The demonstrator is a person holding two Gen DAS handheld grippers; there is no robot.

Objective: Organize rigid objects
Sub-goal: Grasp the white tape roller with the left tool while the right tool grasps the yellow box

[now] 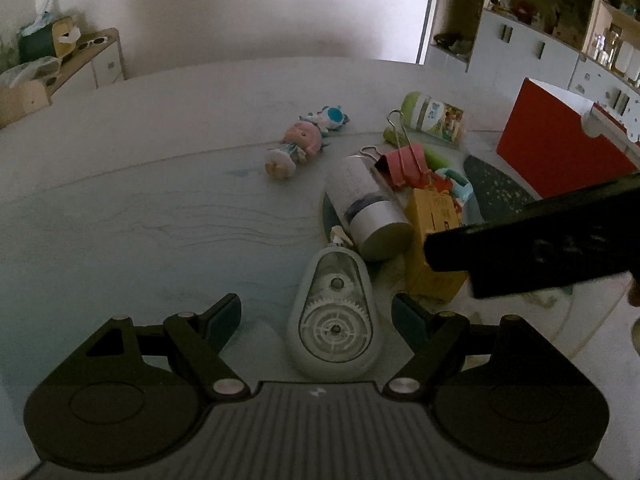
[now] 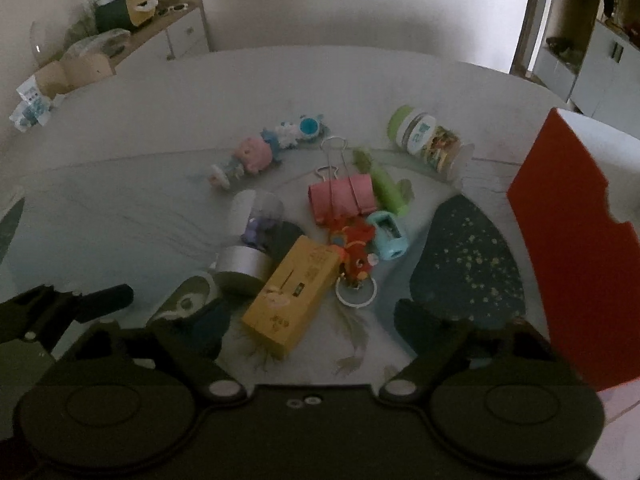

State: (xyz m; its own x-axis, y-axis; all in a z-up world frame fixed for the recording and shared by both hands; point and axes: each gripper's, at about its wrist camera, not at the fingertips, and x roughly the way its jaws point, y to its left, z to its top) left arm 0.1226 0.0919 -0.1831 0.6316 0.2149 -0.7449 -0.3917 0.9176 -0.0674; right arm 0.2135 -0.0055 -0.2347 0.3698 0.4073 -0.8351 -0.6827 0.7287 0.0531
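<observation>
Straddling the tape dispenser (image 1: 334, 316) at lower centre, the left gripper (image 1: 316, 316) stands spread, apparently lining up a pick; the right gripper (image 2: 308, 320), also spread and empty, hovers over the yellow box (image 2: 292, 294) beside the red bin (image 2: 576, 248).

No text can be read with certainty in either view. The yellow box (image 2: 294, 297) carries small printed marks and a dark patch on its top face, and the green-capped jar (image 2: 428, 140) wears a colourful printed label, but the lettering on both is too blurred to make out.
</observation>
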